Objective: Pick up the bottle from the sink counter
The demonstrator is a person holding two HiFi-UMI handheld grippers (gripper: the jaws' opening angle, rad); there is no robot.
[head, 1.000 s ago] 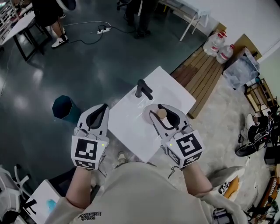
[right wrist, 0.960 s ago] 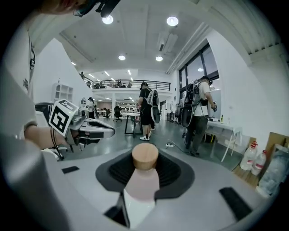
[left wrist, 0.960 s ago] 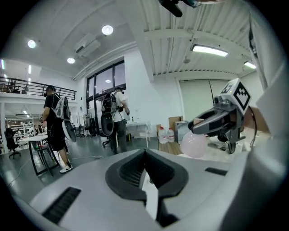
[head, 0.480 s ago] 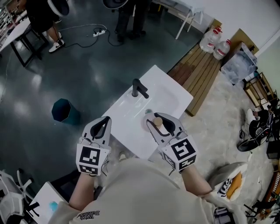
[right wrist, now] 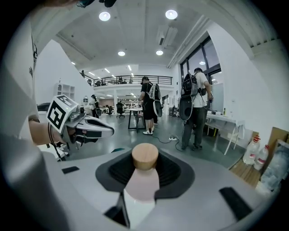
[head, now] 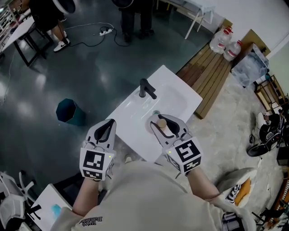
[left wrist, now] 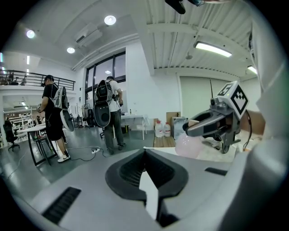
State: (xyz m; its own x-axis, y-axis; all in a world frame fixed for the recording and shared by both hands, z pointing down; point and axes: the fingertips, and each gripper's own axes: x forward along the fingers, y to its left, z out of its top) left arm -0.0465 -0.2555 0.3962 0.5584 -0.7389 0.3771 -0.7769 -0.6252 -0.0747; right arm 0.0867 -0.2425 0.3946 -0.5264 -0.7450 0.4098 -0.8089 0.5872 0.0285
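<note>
A pale pink bottle [right wrist: 141, 181] with a round wooden cap [head: 162, 122] stands upright between the jaws of my right gripper [head: 165, 117], which is shut on it. In the head view it hangs over the near right part of the white sink counter [head: 131, 119], clear of the surface. The left gripper view shows the bottle [left wrist: 187, 146] under the right gripper [left wrist: 201, 127]. My left gripper [head: 107, 124] is held beside the counter's near left edge, shut with nothing in it. It also shows in the right gripper view as the left gripper [right wrist: 103, 131].
A black faucet [head: 146, 89] stands at the counter's far side beside the basin [head: 174, 97]. A teal bin [head: 67, 111] is on the floor to the left. A wooden pallet [head: 211, 72] and water jugs [head: 226, 45] lie to the right. People [head: 135, 13] stand beyond.
The right gripper with the bottle has drawn slightly back toward the counter's near edge. The left gripper stays shut beside it.
</note>
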